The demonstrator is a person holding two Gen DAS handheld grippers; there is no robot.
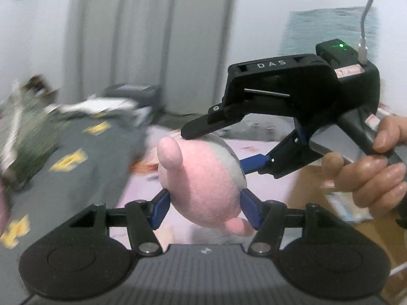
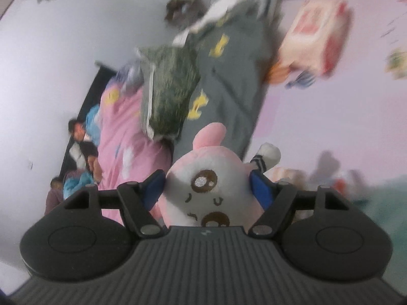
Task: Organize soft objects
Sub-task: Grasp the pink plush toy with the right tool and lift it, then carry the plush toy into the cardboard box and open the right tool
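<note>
A pink and white plush toy (image 1: 203, 178) with brown eyes is held in the air between both grippers. My left gripper (image 1: 204, 207) is shut on its pink back. The right gripper body (image 1: 292, 96) shows in the left wrist view, held by a hand, its fingers around the toy's far side. In the right wrist view my right gripper (image 2: 207, 190) is shut on the plush toy (image 2: 211, 188), whose face points at the camera.
A grey quilt with yellow marks (image 1: 71, 157) (image 2: 229, 76) lies on a pink sheet (image 2: 318, 117). A green patterned pillow (image 2: 168, 89), a pink blanket (image 2: 122, 132) and a red and white pack (image 2: 315, 38) lie nearby. A wooden floor (image 1: 310, 185) shows at the right.
</note>
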